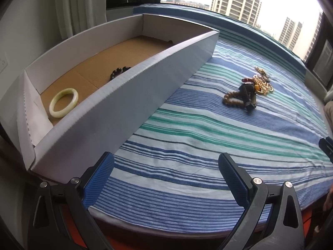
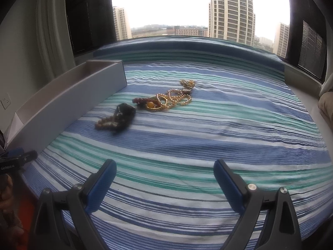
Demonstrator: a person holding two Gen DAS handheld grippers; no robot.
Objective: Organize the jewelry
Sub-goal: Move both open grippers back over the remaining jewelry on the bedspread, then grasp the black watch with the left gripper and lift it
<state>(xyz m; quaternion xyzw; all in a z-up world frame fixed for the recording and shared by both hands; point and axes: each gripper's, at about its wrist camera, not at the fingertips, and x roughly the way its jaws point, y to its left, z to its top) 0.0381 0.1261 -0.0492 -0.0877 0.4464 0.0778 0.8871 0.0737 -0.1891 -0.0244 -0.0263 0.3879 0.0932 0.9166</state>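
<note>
Jewelry pile [image 2: 164,101] on striped cloth [image 2: 208,137], bangle [image 1: 63,102] in box [image 1: 133,95], both grippers' fingers spread, empty.

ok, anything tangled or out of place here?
Yes: the gold chains lie knotted in one heap with beaded bracelets on the striped cloth, outside the box. Only the jade bangle and dark beads are boxed.

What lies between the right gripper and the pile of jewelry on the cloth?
Only bare striped cloth lies between the open right gripper and the jewelry pile, as the right wrist view shows.
</note>
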